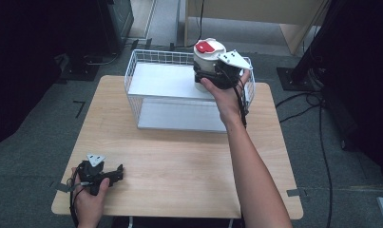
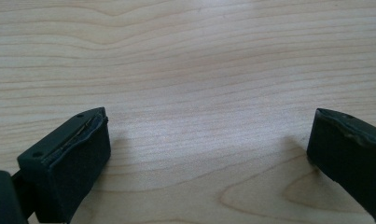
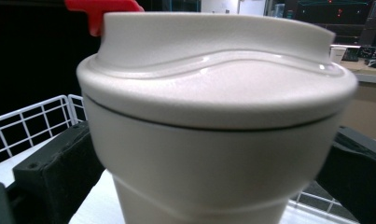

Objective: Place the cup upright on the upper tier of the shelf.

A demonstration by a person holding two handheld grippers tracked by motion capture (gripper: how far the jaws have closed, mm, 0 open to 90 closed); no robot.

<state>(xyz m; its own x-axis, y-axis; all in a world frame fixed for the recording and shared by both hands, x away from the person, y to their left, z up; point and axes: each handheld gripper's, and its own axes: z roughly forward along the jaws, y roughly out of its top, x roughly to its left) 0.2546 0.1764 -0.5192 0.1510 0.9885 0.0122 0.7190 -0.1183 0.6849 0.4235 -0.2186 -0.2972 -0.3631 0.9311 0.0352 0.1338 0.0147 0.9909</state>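
**White lidded cup held over wire basket; left gripper idle at table edge**

Item 1. White cup point(image 1: 205, 64), cream-white, tapered body with a fitted domed lid and a red tab point(image 1: 206, 46) on the lid top. Position: upright, at the far right corner of the basket, gripped around its body below the lid. Whether its base rests on the shelf or hangs just above it cannot be told from the high view. In the right gripper view the cup point(image 3: 213, 140) stands between the two black jaws, one pressed to each side.

Item 2. Right gripper point(image 1: 216, 76), held in the person's right hand point(image 1: 227, 97), forearm reaching across the table. Jaws clamped on the cup's body. Grey three-cornered plate on top.

Item 3. Wire basket point(image 1: 146, 71), white, rectangular, standing on the far half of the table, containing a white stepped shelf point(image 1: 165, 80).

Item 4. Left gripper point(image 1: 114, 175), held in the left hand point(image 1: 89, 202) at the near left edge of the table, well apart from the basket. In the left gripper view its jaws stand wide apart, bare wood grain between them, nothing held.

Item 5. Table point(image 1: 179, 166), light wood, square top, on a grey carpeted floor.
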